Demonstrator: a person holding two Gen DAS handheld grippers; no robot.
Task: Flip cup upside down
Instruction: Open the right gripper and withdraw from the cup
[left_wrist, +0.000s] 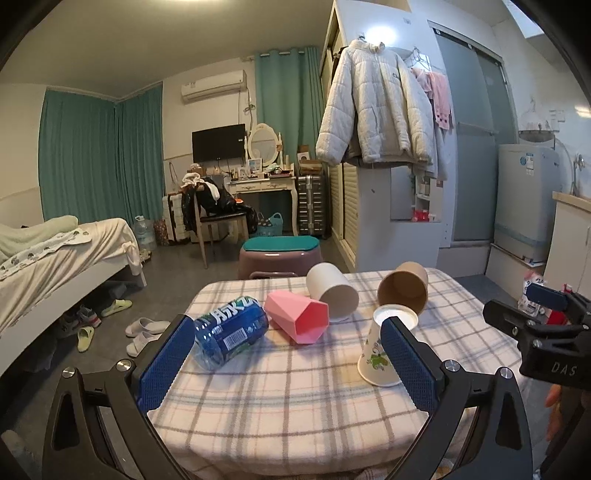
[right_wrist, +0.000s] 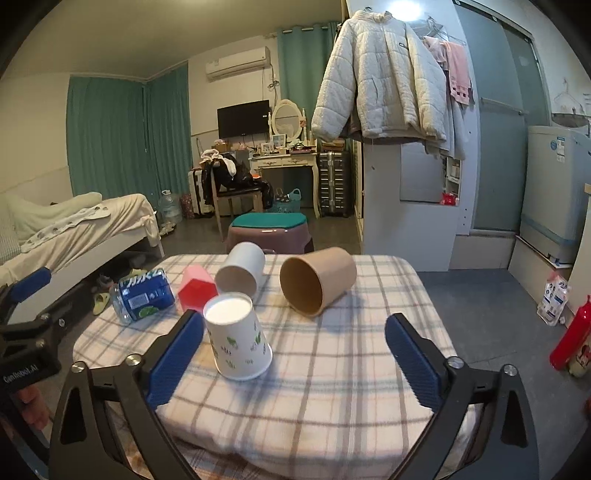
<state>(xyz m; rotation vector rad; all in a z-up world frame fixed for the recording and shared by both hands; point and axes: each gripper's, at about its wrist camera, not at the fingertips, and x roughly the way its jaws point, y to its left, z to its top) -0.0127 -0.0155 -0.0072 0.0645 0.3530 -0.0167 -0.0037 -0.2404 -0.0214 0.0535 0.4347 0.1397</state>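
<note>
Your right gripper (right_wrist: 293, 360) sat nearest, jaws spread wide and holding nothing, low over the checked tabletop (right_wrist: 332, 398). Your left gripper (left_wrist: 279, 360) was equally wide and empty. Between them the paper cup (right_wrist: 238, 338) stood mouth-down, base up, on the near part of the cloth, so the flip looked done and both grippers stood clear of it. Behind it a brown cup (right_wrist: 317, 280), a white cup (right_wrist: 242, 269), a pink cup (right_wrist: 195, 290) and a blue bottle (right_wrist: 144, 293) lay on their sides, likely waiting their turn.
</note>
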